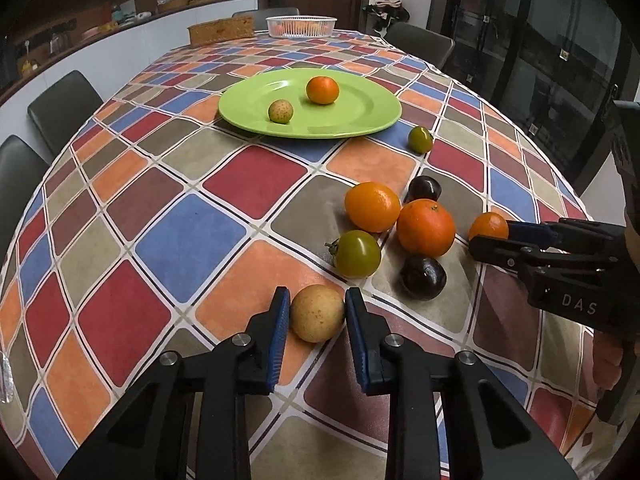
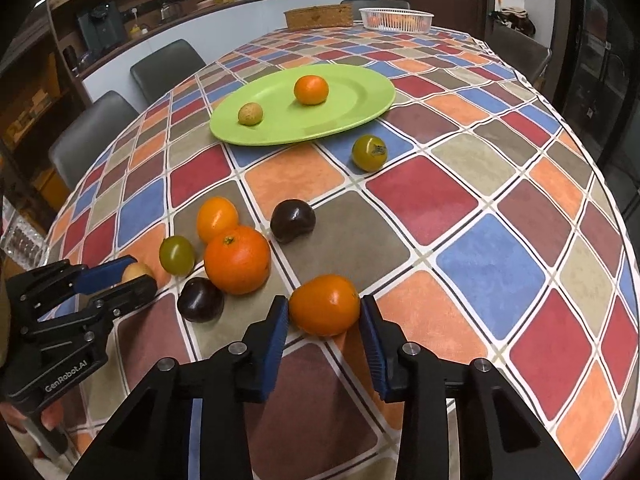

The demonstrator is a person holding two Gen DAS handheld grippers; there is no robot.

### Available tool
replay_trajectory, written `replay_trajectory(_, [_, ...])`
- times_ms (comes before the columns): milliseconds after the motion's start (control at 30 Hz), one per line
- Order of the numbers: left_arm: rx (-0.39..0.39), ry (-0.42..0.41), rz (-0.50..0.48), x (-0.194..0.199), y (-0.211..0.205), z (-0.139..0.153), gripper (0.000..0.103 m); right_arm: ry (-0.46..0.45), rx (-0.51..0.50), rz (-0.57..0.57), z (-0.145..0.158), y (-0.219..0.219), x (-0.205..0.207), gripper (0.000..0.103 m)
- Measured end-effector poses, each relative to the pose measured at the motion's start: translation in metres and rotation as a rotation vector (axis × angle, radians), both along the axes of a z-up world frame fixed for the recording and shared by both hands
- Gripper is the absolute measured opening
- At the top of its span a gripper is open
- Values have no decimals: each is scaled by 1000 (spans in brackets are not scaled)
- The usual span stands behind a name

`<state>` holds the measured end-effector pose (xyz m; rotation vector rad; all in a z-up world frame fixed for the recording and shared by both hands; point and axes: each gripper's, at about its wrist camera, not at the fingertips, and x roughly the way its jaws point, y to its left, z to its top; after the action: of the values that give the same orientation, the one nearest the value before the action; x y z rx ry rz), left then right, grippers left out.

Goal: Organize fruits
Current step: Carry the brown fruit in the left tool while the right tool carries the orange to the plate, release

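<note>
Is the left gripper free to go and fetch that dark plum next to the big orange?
Probably not right now. The left gripper has its fingers shut on a tan fruit. The way to the dark plum looks free, but the tan fruit would have to go first.

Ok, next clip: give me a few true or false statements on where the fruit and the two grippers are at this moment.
1. The green plate holds two fruits. True.
2. The left gripper is closed on a dark plum. False: its pads press a tan round fruit.
3. The right gripper grips a small orange. True.
4. Both green tomatoes lie on the plate. False: one green tomato and the other green tomato are on the tablecloth.
5. The white basket stands at the table's far end. True.
</note>
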<state>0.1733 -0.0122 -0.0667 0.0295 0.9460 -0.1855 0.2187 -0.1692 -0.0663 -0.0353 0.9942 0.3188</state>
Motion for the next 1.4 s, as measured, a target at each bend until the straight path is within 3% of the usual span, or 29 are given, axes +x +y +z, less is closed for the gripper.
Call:
replay_trajectory(400, [-12,-42,-6,-9,-2,15,28,-29,33,-5,11,-1,-8,37])
replay_trajectory(800, [-22,-166,-39,-20,-9,60,28,-123,90,17,48,-2,-22,37])
replay_trajectory(1400, [-38,-276,-59,31,-13,107,28,-233,145,31,96,4,18,37])
